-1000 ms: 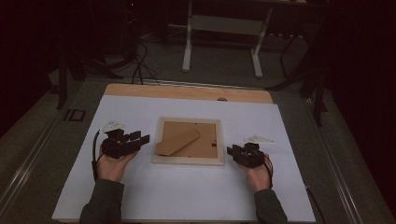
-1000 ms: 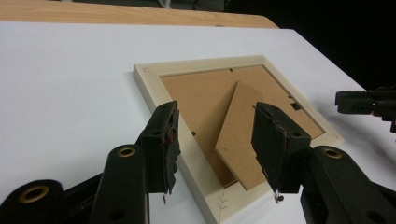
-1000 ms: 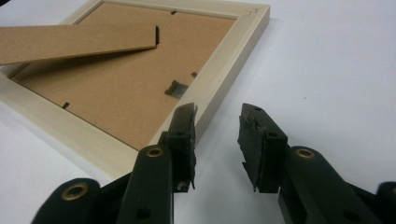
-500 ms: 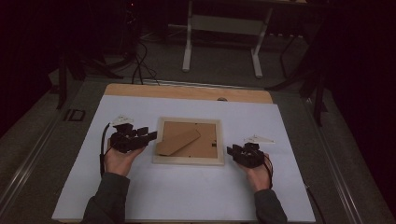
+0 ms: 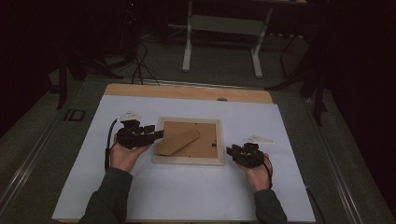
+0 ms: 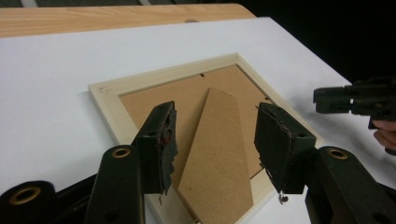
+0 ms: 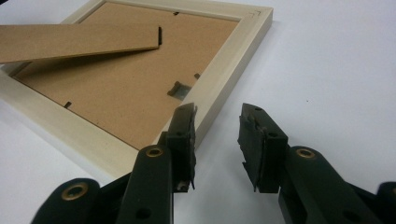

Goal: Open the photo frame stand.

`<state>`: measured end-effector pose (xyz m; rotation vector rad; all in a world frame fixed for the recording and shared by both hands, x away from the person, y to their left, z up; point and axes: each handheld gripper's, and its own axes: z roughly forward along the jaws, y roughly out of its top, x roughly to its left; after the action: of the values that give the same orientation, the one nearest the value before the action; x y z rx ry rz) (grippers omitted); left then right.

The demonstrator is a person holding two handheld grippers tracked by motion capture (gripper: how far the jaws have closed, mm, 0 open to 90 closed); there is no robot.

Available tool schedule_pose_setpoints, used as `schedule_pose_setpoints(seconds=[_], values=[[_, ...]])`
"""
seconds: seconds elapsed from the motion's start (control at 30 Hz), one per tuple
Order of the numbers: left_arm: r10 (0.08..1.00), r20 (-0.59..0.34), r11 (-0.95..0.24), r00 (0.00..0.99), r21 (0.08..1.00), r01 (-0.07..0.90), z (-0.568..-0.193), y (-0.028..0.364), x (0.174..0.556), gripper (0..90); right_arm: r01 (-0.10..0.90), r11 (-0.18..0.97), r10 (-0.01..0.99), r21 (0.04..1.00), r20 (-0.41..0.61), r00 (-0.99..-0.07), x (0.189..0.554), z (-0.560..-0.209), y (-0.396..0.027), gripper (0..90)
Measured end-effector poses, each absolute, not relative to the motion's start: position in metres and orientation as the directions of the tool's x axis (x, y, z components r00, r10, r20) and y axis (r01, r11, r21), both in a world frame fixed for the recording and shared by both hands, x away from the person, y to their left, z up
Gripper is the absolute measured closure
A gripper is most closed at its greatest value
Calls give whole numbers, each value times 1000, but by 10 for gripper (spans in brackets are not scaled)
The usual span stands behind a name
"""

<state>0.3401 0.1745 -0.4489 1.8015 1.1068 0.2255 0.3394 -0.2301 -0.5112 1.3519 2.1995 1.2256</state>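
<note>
**Left jaws widen over the frame's stand**

While its jaws have just been opening, the left gripper [image 5: 156,135] hangs with nothing pinched, the cardboard stand [image 6: 219,154] lying between and below them; the right gripper [image 7: 217,140] waits with jaws parted and empty, just beside the picture frame [image 5: 189,160], which lies face down mid-table on the white sheet [image 5: 187,200]; judged step: approaching the stand; next, lower and close on its edge, right gripper steadying the frame.

High view looks down; gripper views closely share the frame [image 5: 188,140]
</note>
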Motion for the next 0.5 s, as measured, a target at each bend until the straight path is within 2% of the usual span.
schedule_pose_setpoints(seconds=[0.5], values=[[732,-297,-171,613,791,588,-454,156,353,464,593,192,829,782,193,-525,340,-510,-232,642]])
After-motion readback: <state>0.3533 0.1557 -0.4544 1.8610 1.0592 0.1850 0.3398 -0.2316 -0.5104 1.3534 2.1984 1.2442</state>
